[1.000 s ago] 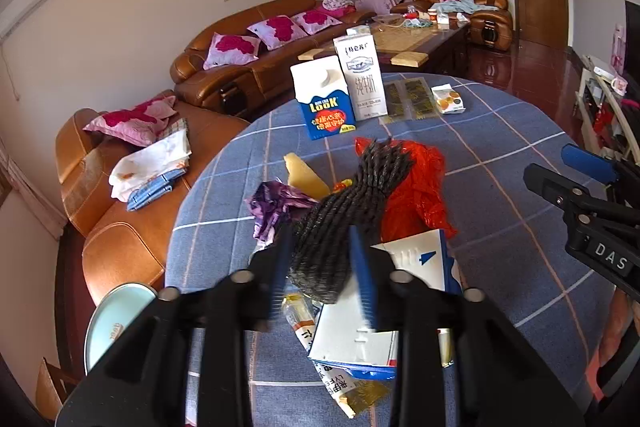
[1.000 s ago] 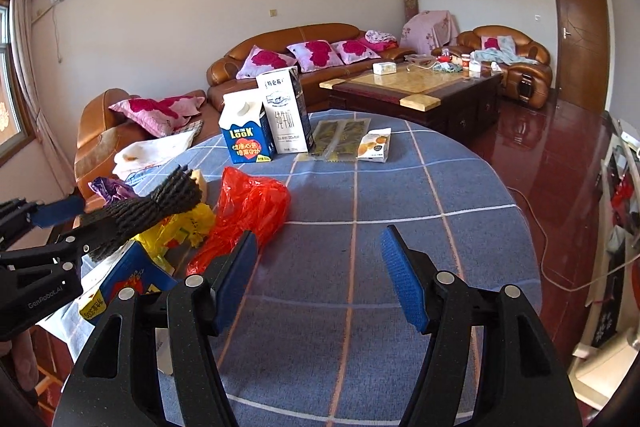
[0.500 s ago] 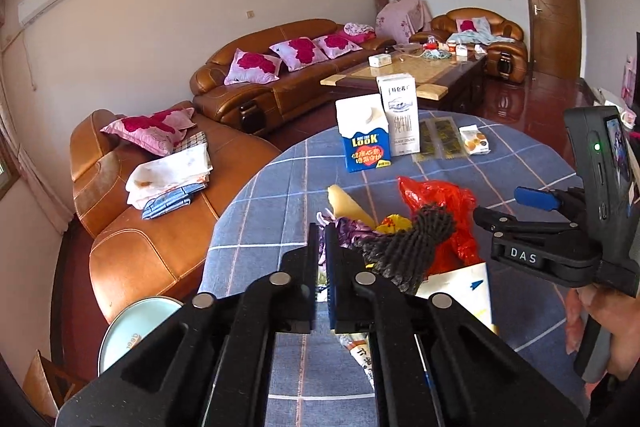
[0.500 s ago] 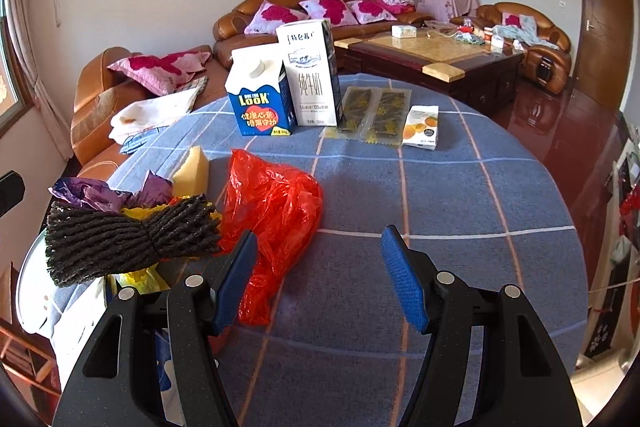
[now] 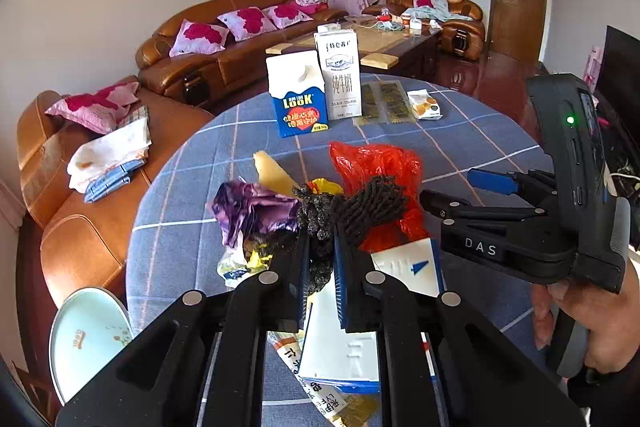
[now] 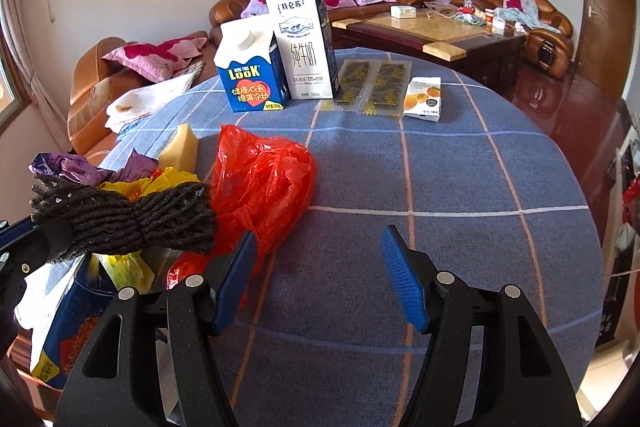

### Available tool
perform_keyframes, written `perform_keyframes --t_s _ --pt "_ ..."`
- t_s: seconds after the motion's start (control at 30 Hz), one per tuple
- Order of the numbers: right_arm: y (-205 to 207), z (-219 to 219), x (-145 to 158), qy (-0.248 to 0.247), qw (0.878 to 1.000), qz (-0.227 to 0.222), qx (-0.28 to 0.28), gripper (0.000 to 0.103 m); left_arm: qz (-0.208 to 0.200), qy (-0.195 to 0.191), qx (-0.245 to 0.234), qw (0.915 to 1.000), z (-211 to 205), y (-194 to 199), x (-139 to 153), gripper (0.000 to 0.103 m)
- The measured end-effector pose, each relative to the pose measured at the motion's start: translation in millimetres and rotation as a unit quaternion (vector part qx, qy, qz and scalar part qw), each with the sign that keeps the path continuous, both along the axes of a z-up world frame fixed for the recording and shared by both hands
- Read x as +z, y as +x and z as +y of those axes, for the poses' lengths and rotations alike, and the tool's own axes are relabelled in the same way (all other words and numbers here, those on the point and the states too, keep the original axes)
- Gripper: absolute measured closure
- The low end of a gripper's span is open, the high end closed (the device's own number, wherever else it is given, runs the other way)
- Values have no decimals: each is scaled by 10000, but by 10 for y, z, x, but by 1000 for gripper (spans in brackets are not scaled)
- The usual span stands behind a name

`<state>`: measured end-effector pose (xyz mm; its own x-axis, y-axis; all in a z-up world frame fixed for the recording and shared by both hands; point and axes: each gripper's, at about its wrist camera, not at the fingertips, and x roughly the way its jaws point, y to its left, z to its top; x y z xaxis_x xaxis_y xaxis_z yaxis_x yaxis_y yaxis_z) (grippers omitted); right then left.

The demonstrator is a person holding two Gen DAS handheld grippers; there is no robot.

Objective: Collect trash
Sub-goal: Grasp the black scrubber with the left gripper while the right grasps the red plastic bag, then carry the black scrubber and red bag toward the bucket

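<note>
A black knitted mesh bundle (image 5: pixel 360 207) sits between the pads of my left gripper (image 5: pixel 320 247), whose jaws are closing and pinch its near end. The bundle (image 6: pixel 132 219) hangs over a heap of trash: a red plastic bag (image 6: pixel 264 183), a purple wrapper (image 5: pixel 248 211), a yellow bag and a white-and-blue box (image 5: pixel 404 267). My right gripper (image 6: pixel 316 267) stands open over the blue checked cloth, its left pad beside the red bag (image 5: pixel 376 163). Nothing is between its fingers. It also shows at the right of the left wrist view as the right gripper (image 5: pixel 456 189).
A yellow sponge (image 6: pixel 180 147) lies behind the heap. A blue LOOK carton (image 6: pixel 250 71) and a white milk carton (image 6: pixel 304 47) stand at the far side, with flat packets (image 6: pixel 372 83) and a small box (image 6: pixel 424 97). The round table (image 6: pixel 440 187) ends near a sofa and a plate (image 5: pixel 88 339).
The left jaws, wide around the bundle's middle a second ago, now pinch its end. The right gripper has come forward and lower toward the red bag, still open.
</note>
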<state>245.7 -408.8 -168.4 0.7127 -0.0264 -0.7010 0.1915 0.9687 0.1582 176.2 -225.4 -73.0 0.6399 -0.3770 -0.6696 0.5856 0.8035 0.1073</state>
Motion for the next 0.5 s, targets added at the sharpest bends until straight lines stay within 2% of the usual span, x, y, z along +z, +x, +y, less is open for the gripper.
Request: perform_keyframes --t_s 0.1,0.23,0.3,0.33,0.37,0.43,0.5 --pt "96 67 14 -48 9999 48 81 39 -184 -112 114 9997 71 -37 130 93" --pt "222 141 -18 53 9993 231 274 39 -671 -211 341 9969 229 -116 371 93" --pt "313 157 -109 263 9977 474 415 39 -997 -200 568 9932 329 -157 483 93" --pt "348 157 -165 391 9963 589 487 51 -1129 -199 671 9911 379 -180 524 93" --pt "357 159 -191 461 9955 604 560 76 -1206 -231 776 9894 450 -192 563 93" --pt "315 142 -156 437 9965 492 507 91 -1414 -198 1043 9842 583 -238 606 93" --pt "231 119 -43 274 9987 240 353 93 -1633 -88 1309 9778 723 -283 617 93"
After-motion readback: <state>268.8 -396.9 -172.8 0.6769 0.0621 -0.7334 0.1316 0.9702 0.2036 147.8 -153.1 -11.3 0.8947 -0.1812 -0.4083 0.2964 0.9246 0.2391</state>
